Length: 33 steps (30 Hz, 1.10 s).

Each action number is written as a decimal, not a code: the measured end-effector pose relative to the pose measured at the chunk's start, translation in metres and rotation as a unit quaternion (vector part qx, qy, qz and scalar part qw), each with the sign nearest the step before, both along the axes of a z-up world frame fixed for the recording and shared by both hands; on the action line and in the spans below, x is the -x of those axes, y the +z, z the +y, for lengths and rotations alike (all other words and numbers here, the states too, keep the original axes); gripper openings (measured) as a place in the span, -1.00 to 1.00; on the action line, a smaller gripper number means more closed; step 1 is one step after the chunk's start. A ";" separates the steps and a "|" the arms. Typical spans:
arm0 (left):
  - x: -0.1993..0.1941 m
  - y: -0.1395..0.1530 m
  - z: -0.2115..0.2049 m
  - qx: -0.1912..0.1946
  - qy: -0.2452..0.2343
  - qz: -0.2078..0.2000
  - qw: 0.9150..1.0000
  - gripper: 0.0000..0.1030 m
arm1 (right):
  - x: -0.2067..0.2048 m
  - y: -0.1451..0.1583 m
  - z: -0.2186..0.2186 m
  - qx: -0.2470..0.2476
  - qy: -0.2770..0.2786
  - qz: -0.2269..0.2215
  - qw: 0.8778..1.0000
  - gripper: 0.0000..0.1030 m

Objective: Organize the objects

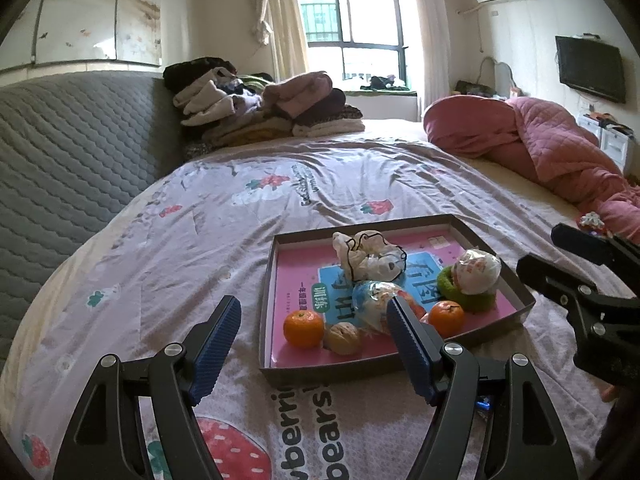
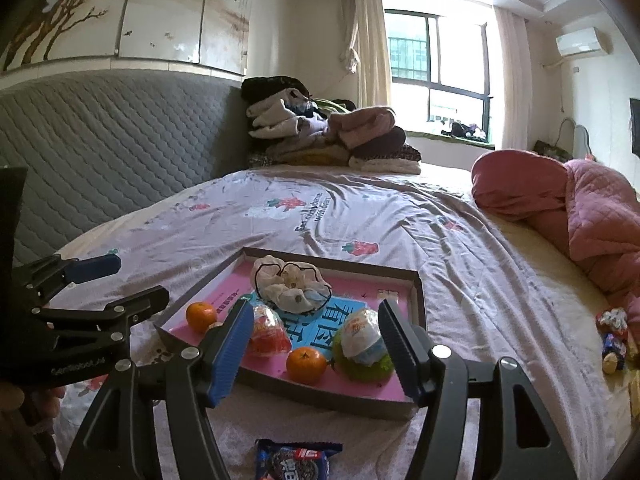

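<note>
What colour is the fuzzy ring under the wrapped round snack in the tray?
Bright green; the fuzzy ring shows best in the right wrist view.

The tray (image 1: 516,280) looks like matt grey cardboard, lined with a glossy pink and blue printed sheet (image 1: 296,276). On it, two tangerines (image 1: 303,328) show dimpled orange peel, the snack packets (image 2: 269,330) are shiny crinkled plastic film, and a crumpled white cloth (image 2: 290,286) looks soft and matt. The bedsheet (image 1: 160,264) under the tray is wrinkled printed cotton-like fabric, and the left gripper (image 1: 312,344) pairs matt black plastic arms with ribbed blue pads (image 1: 214,346) and bright metal screws.
</note>
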State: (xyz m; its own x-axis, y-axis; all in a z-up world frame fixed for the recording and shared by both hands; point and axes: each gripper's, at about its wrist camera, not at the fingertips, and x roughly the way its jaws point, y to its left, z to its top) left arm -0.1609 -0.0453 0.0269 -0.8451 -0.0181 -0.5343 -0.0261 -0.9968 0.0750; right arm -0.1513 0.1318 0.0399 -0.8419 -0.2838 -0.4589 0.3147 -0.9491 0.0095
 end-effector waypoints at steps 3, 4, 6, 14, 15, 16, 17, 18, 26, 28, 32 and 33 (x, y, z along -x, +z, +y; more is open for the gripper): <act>-0.004 0.003 0.001 0.000 0.003 0.006 1.000 0.48 | -0.004 0.000 0.003 0.007 -0.005 0.003 1.000 0.28; -0.006 0.003 0.001 0.001 0.003 0.008 1.000 0.48 | -0.006 0.000 0.003 0.009 -0.006 0.003 1.000 0.28; -0.009 0.004 0.002 0.001 0.004 0.011 1.000 0.48 | -0.009 0.000 0.004 0.011 -0.007 0.004 1.000 0.28; -0.021 0.001 0.001 -0.002 0.009 0.012 1.000 0.48 | -0.022 -0.003 0.006 0.020 -0.006 0.008 1.000 0.29; -0.022 0.000 0.000 -0.003 0.009 0.010 1.000 0.48 | -0.024 -0.005 0.006 0.021 -0.005 0.005 1.000 0.29; -0.024 -0.001 0.000 -0.006 0.009 0.009 1.000 0.48 | -0.024 -0.005 0.006 0.022 -0.006 0.004 1.000 0.29; -0.025 -0.002 0.000 -0.007 0.009 0.007 1.000 0.48 | -0.025 -0.006 0.007 0.022 -0.006 0.004 1.000 0.29; -0.026 -0.003 0.000 -0.007 0.008 0.005 1.000 0.48 | -0.026 -0.007 0.006 0.022 -0.005 0.002 1.000 0.29; -0.031 -0.007 0.001 -0.008 0.007 0.001 1.000 0.48 | -0.031 -0.011 0.009 0.021 -0.009 -0.006 1.000 0.29; -0.032 -0.009 0.002 -0.009 0.006 -0.001 1.000 0.48 | -0.032 -0.013 0.010 0.020 -0.011 -0.008 1.000 0.29; -0.035 -0.013 0.006 -0.006 0.003 -0.007 1.000 0.48 | -0.034 -0.017 0.010 0.016 -0.012 -0.015 1.000 0.29; -0.035 -0.015 0.007 -0.006 0.003 -0.009 1.000 0.48 | -0.035 -0.018 0.010 0.015 -0.014 -0.016 1.000 0.29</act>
